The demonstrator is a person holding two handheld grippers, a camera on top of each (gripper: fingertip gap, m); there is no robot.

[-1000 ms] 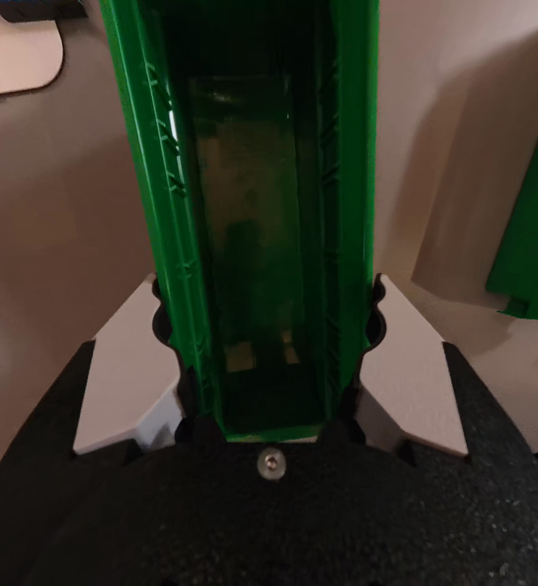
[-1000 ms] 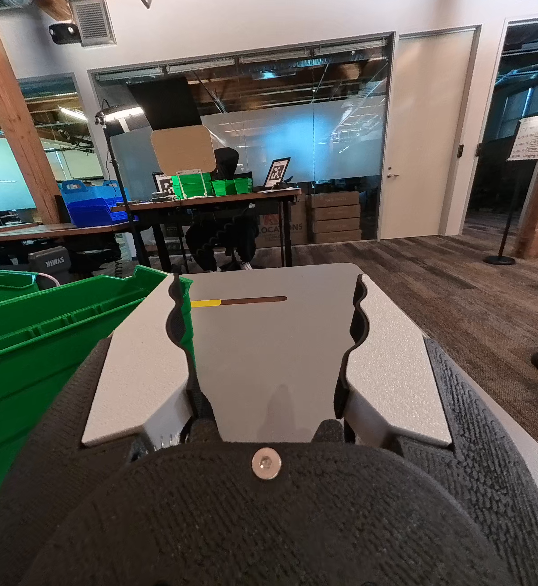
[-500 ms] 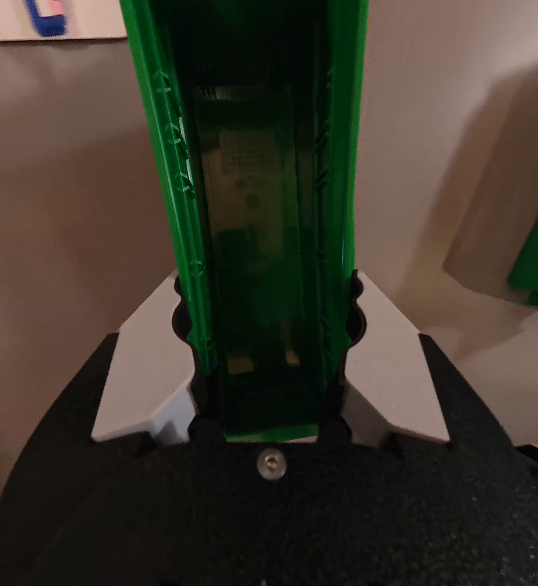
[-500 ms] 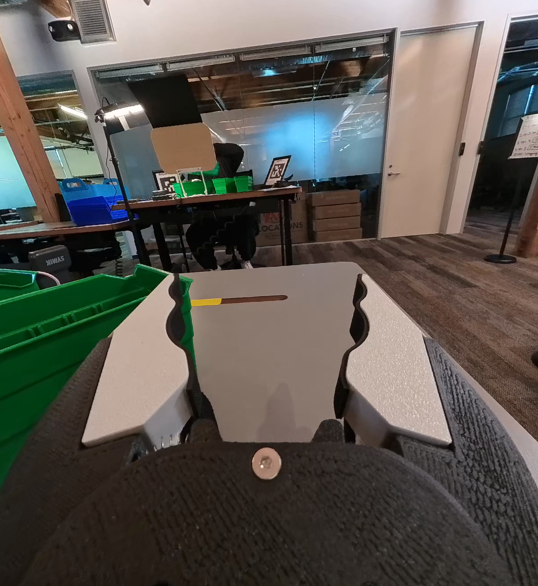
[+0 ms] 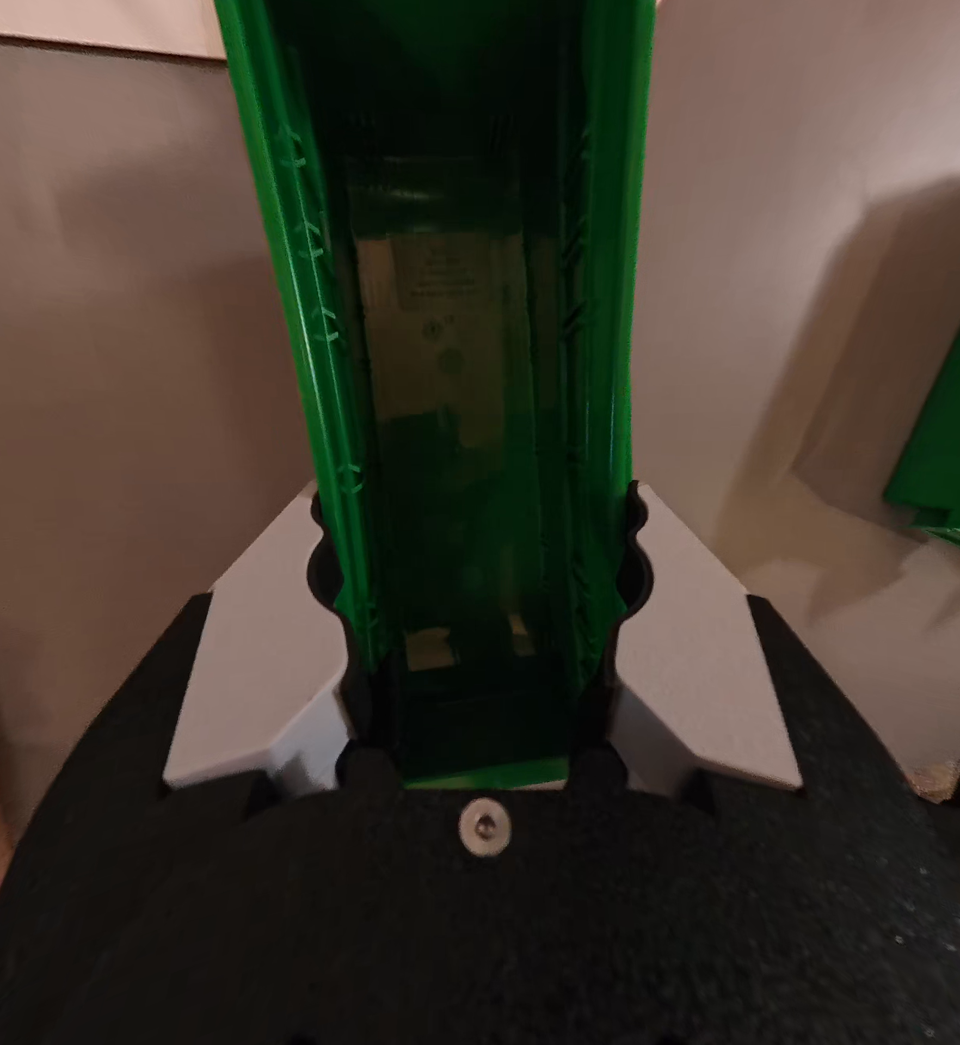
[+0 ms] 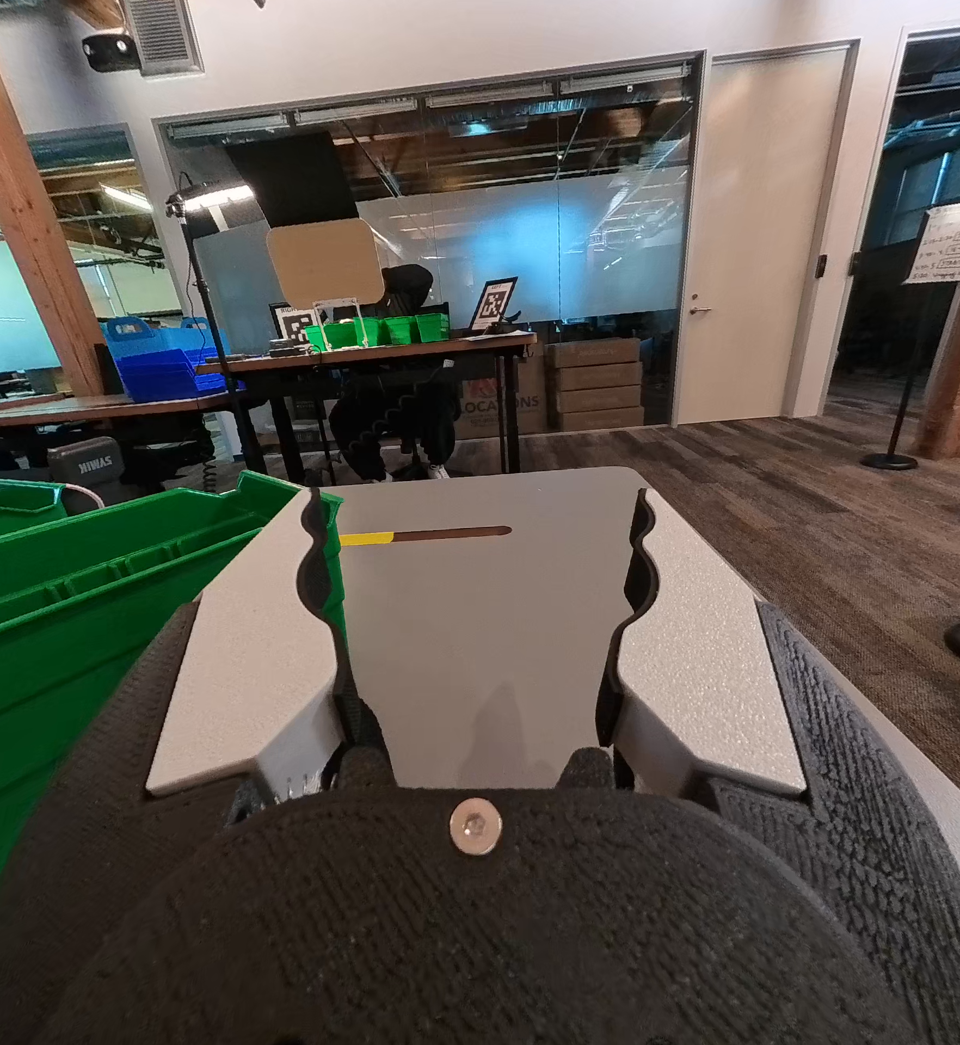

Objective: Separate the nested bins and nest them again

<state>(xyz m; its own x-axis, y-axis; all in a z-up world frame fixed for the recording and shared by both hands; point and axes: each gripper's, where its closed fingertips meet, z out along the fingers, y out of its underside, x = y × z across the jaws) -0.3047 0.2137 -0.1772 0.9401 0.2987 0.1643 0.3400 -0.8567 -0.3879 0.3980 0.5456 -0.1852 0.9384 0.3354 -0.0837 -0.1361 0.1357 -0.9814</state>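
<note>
In the left wrist view my left gripper [image 5: 478, 509] is shut on a narrow green bin [image 5: 455, 339]. Its fingers press the outsides of the bin's two long walls, and I look down into the dark inside. A second green bin [image 5: 952, 452] shows at the right edge on the table. In the right wrist view my right gripper [image 6: 478, 509] is open and empty above the grey table [image 6: 483, 622]. A large green bin [image 6: 99, 622] stands at its left, with a corner just inside the left finger [image 6: 251, 650]. Another green rim [image 6: 8, 503] shows behind it.
A slot with a yellow end [image 6: 427, 534] lies in the table ahead of the right gripper. The table's edge and the wood floor [image 6: 834, 537] are to the right. Far off, a person sits at a desk [image 6: 387, 350] with small green bins and blue bins [image 6: 161, 367].
My left gripper's fingers have closed in on the green bin's walls and the background behind it has shifted. The right gripper has barely moved.
</note>
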